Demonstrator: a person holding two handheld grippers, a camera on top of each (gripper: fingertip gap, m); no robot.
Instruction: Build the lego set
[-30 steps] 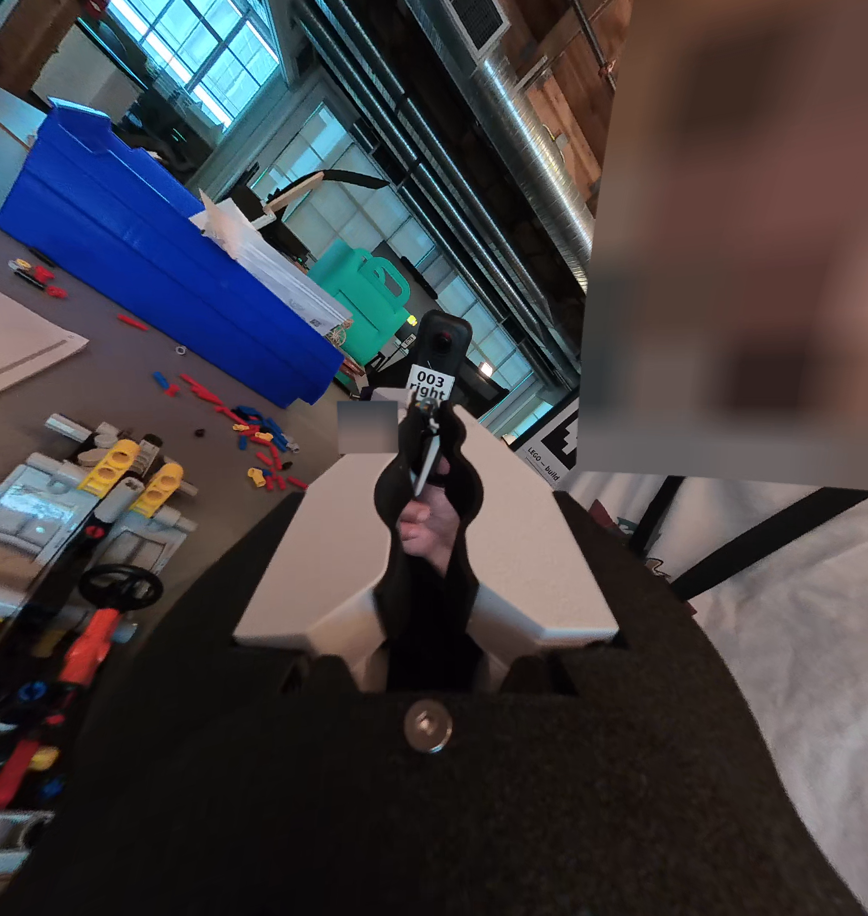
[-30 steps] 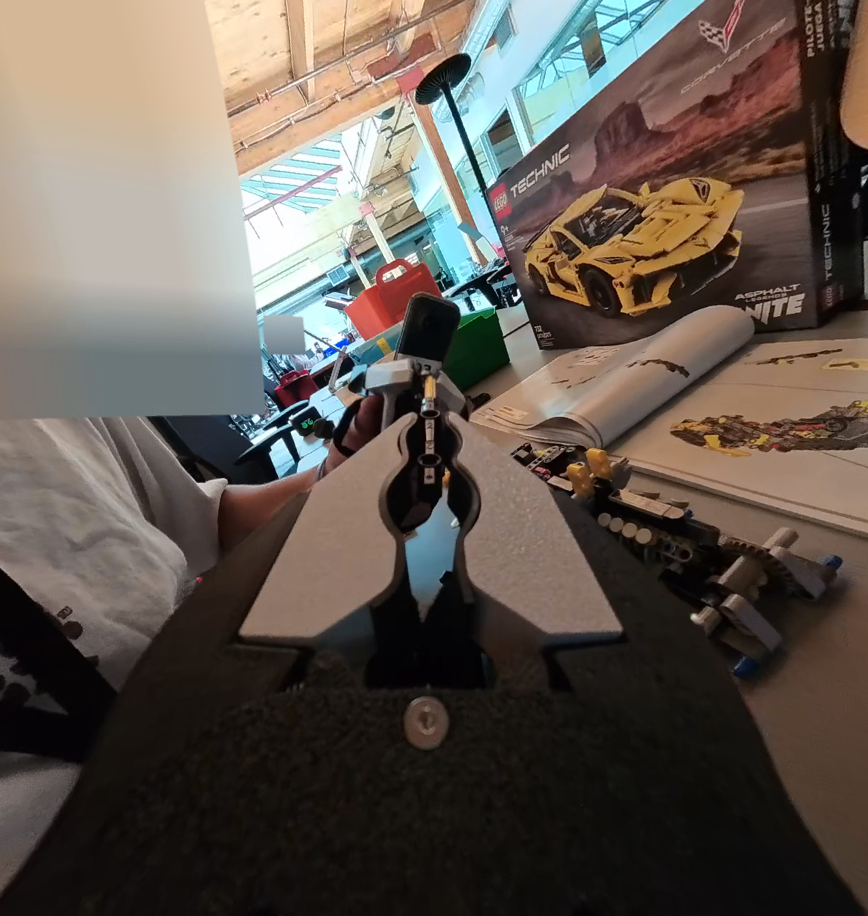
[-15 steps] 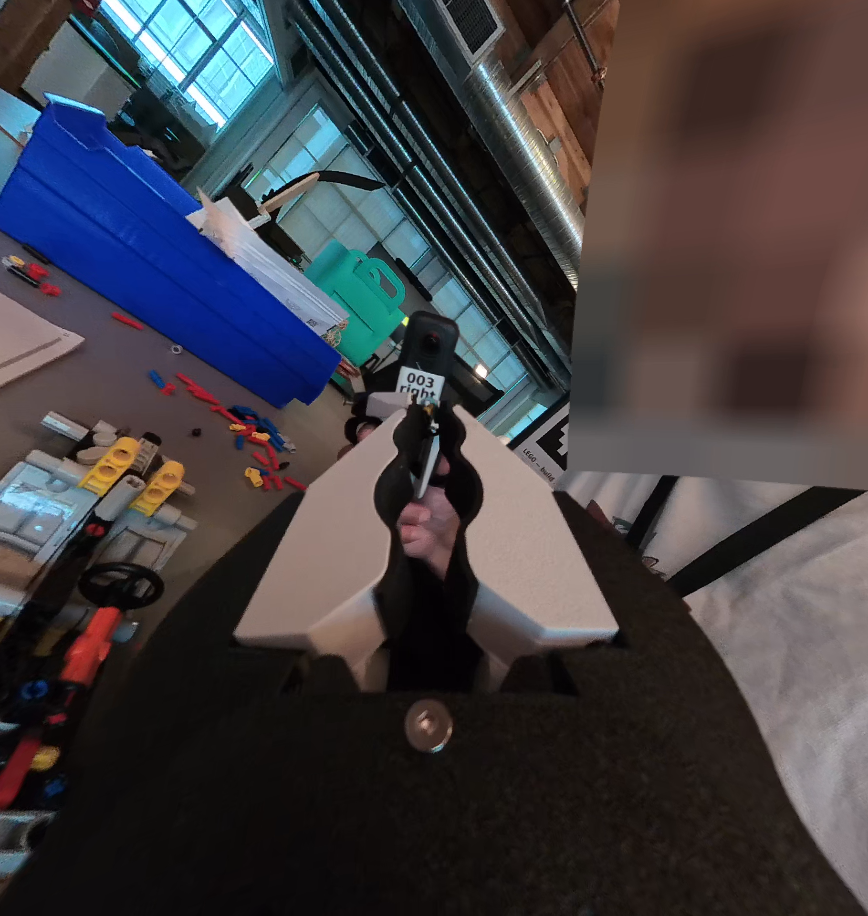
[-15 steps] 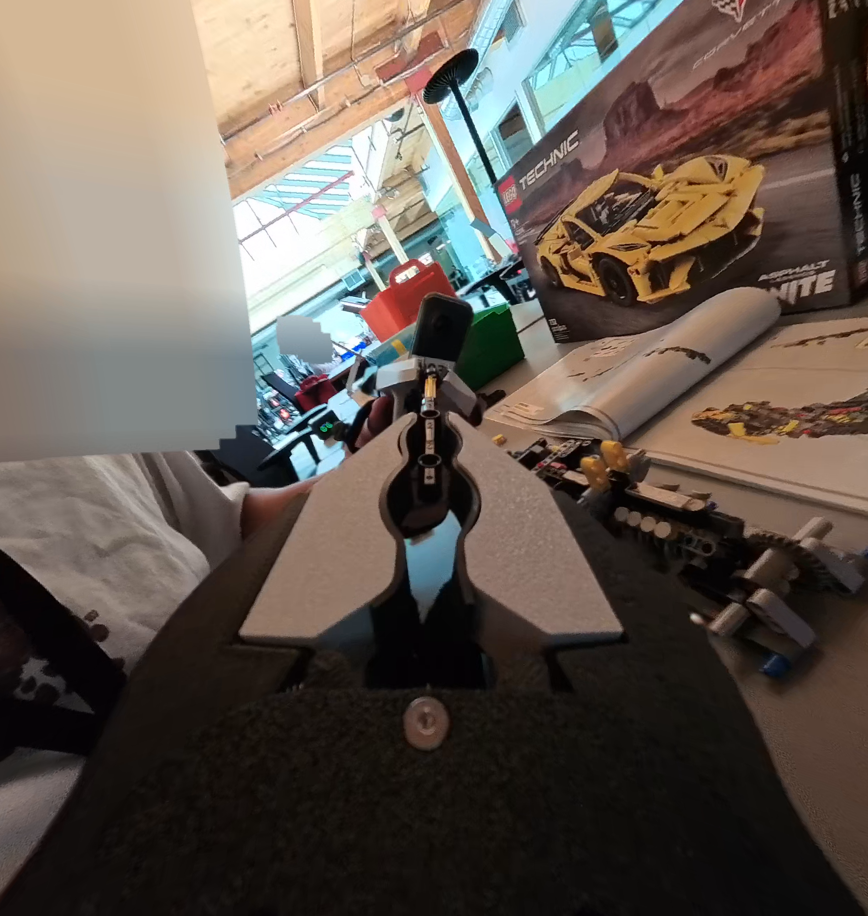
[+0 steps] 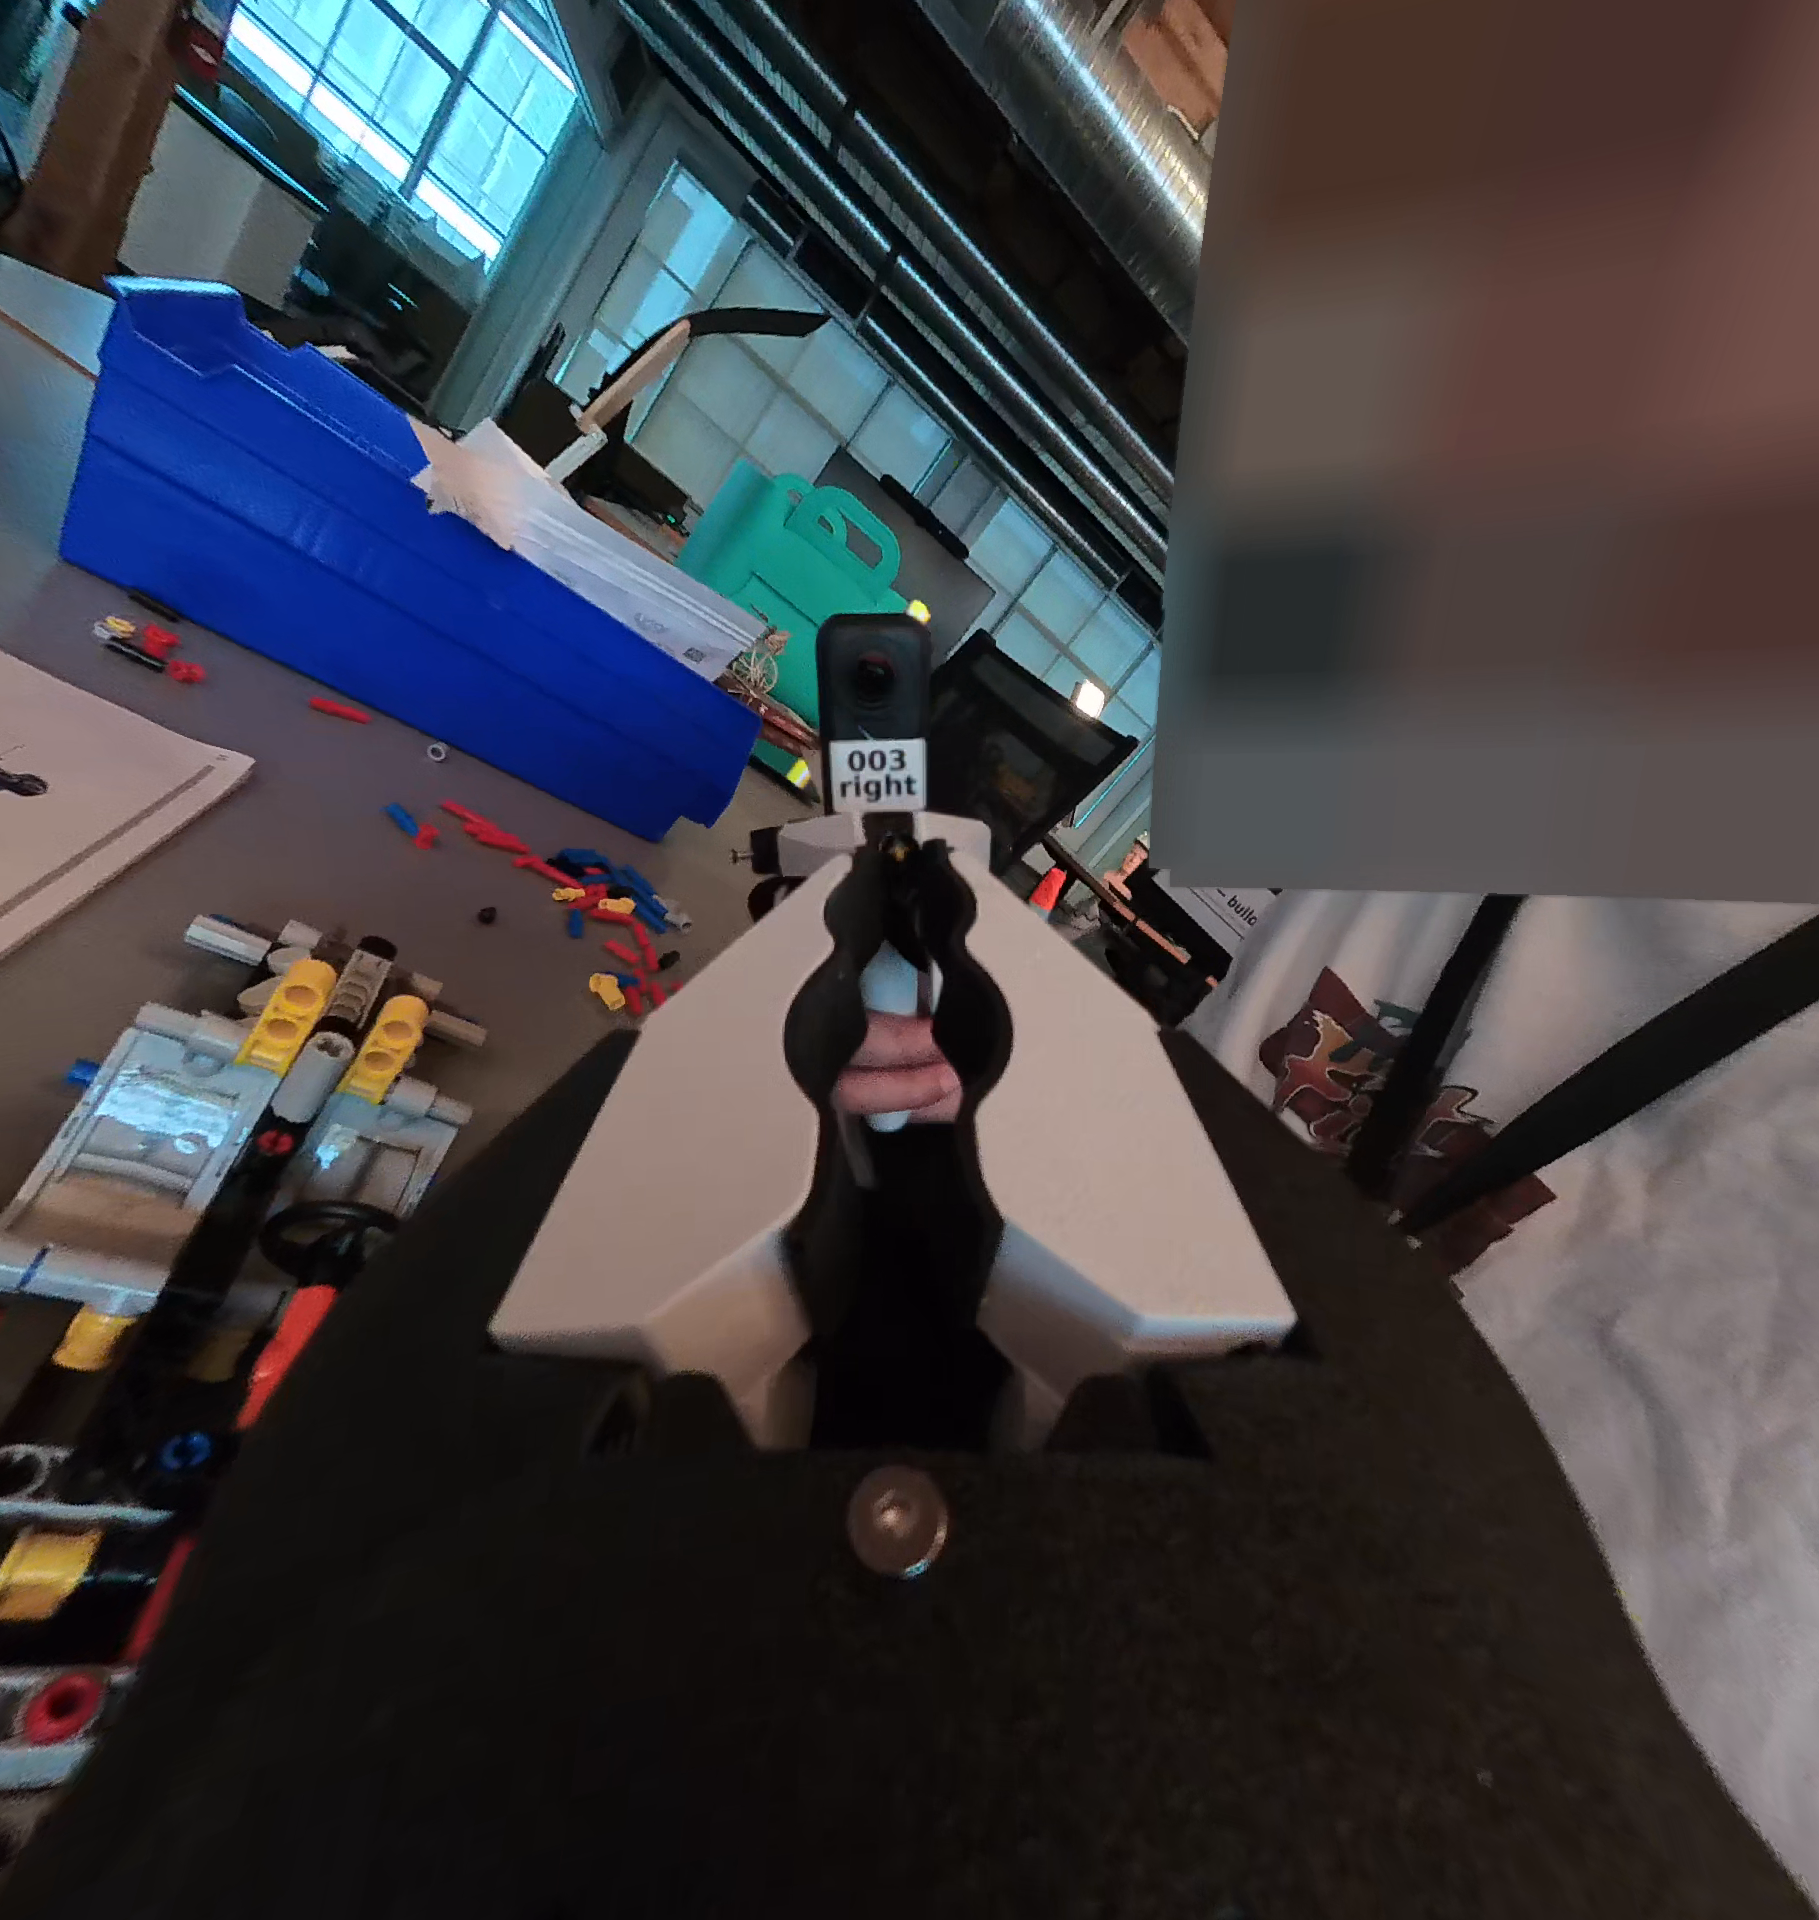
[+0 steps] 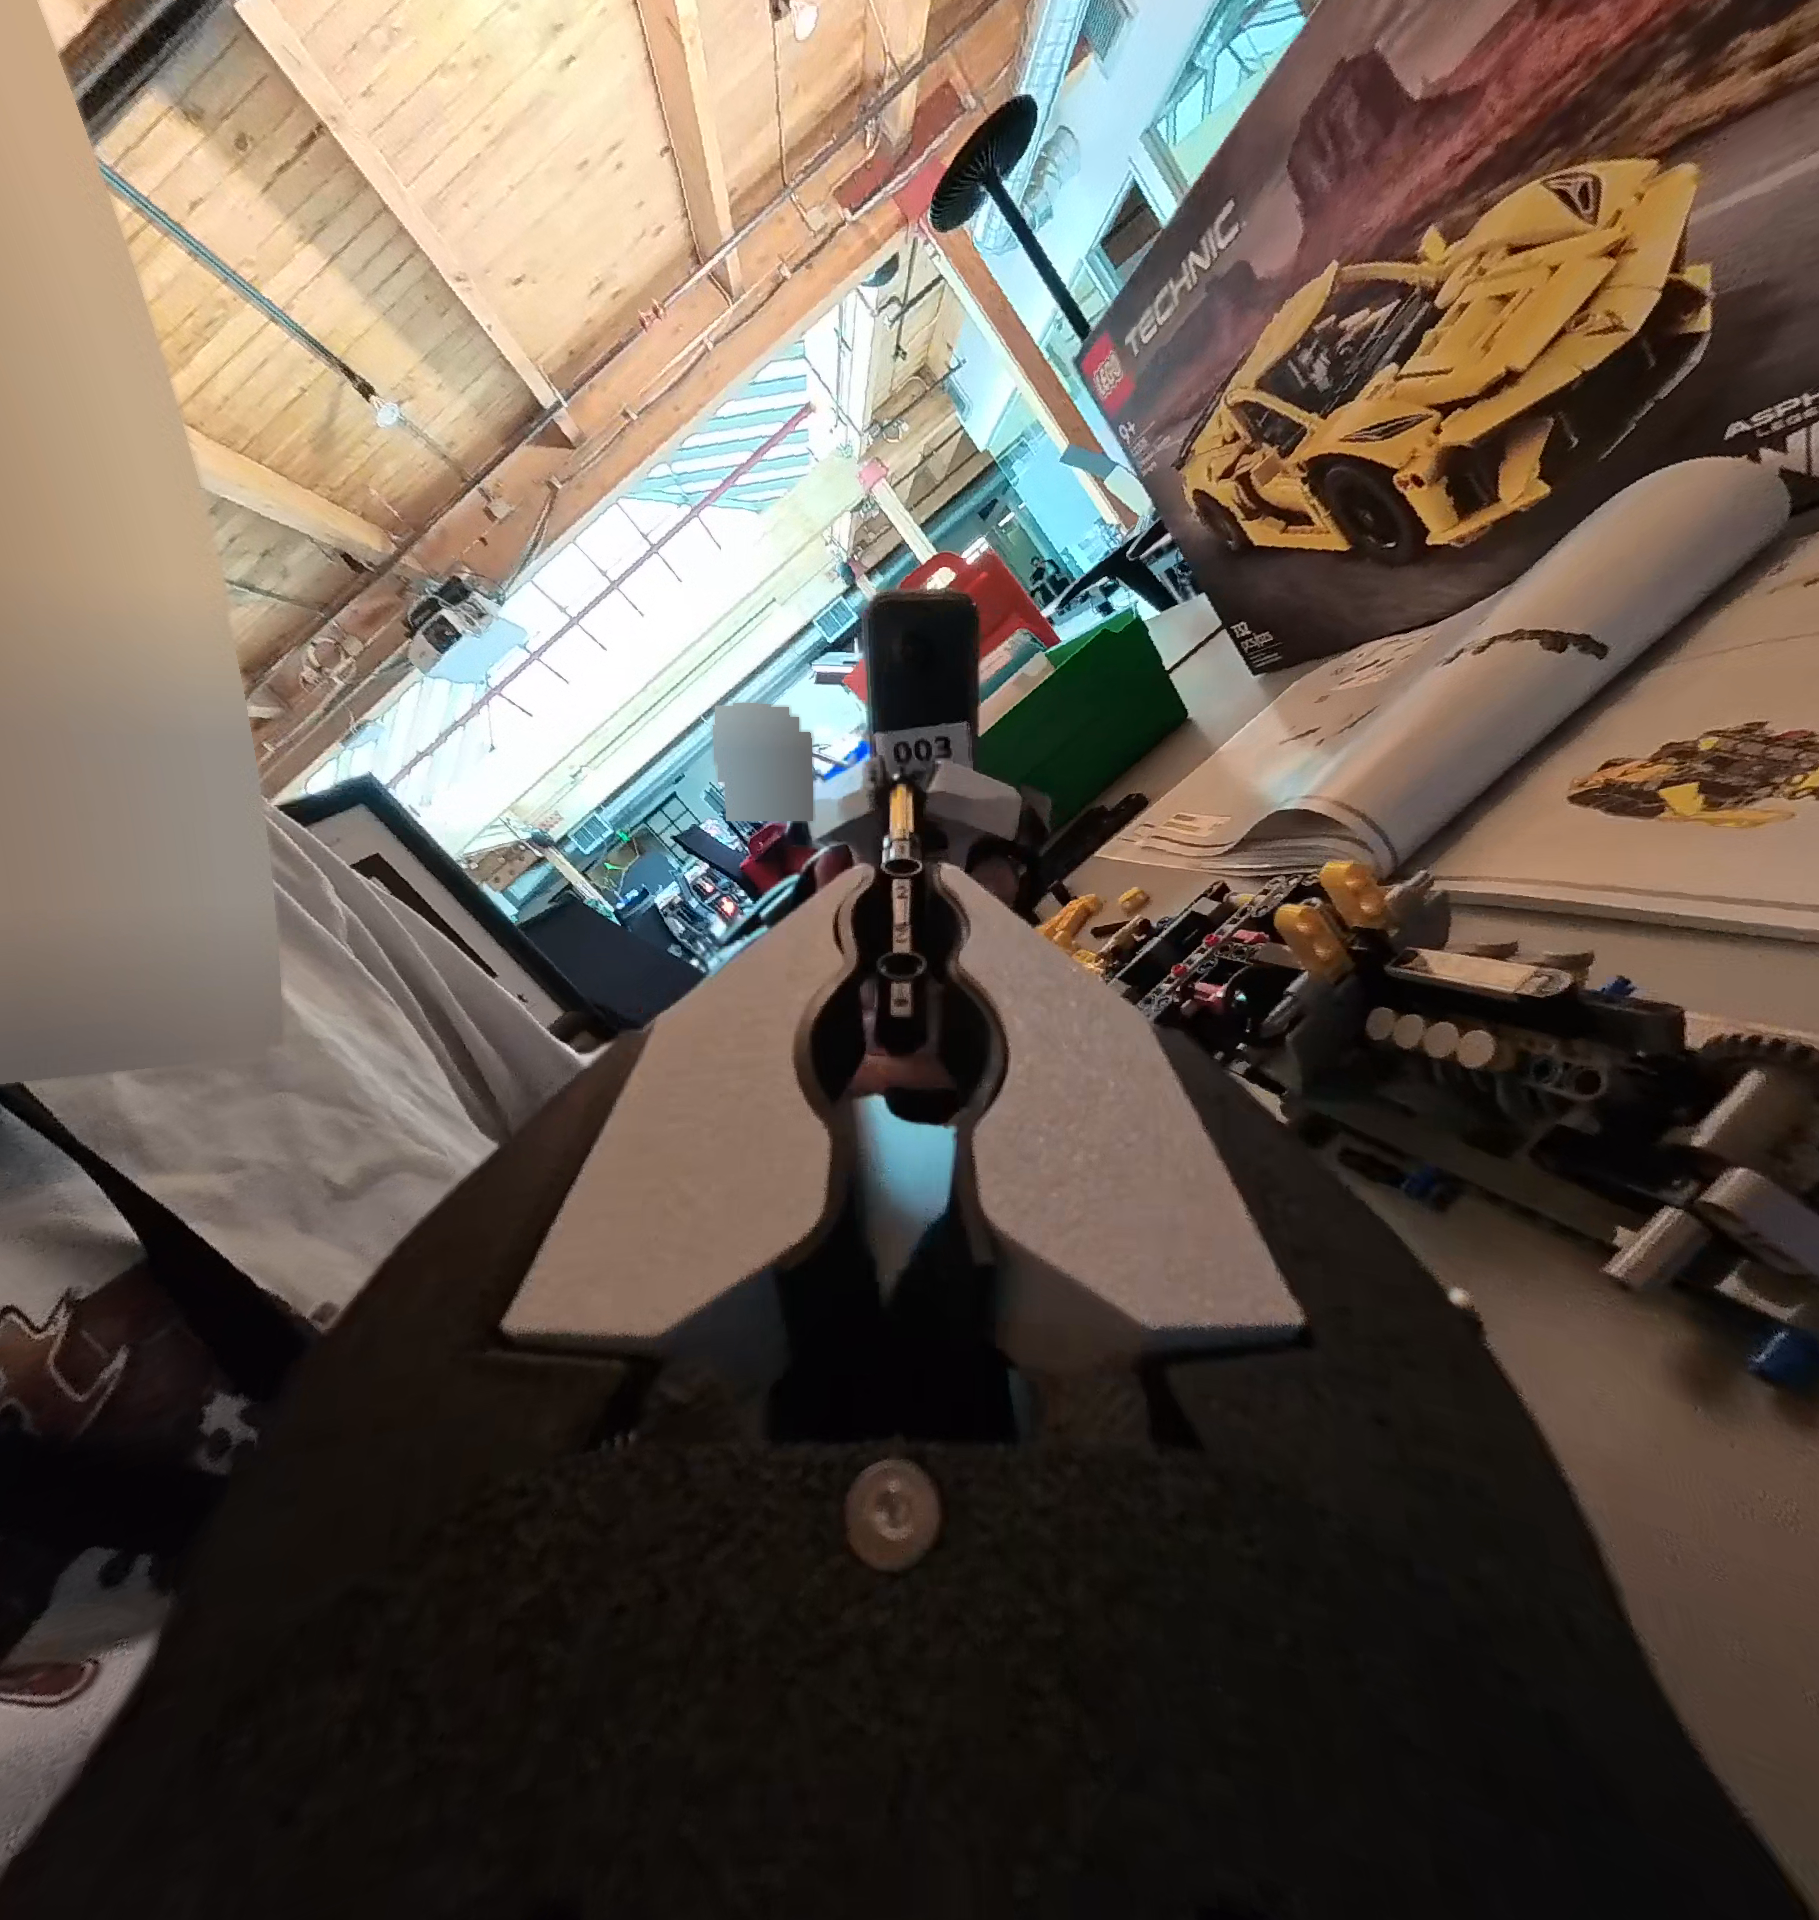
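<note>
My right gripper [image 6: 900, 883] has its jaws narrow, pinched on a thin dark rod [image 6: 900, 966] that runs forward out of the tips. Tip to tip with it, my left gripper [image 5: 892, 883] is also nearly closed. It looks clamped on a yellow pin [image 6: 900, 831] that meets the rod's far end, but the left view shows only a speck of yellow there, so this is a best guess. Both are held up in the air, in front of the person's white shirt [image 5: 1663, 1351], not over the table [image 5: 292, 790].

Risks:
- The two parts are tiny and held by their ends. If I push off-axis, the pin cocks or pops out of the pinch.
- A drop lands in the lap, not on the table, and is hard to find.
- Squeezing harder may twist the rod sideways.

The half-built chassis [image 6: 1456, 1049] lies to the right, near the open booklet [image 6: 1507, 717] and the set box [image 6: 1507, 312]. In the left view, loose small parts [image 5: 604, 914] lie near the blue bin [image 5: 365, 561].

Compared with a second ago, both pinches are unchanged. The right view has swung, so the box and booklet sit farther right. The bin has shifted slightly right in the left view.
</note>
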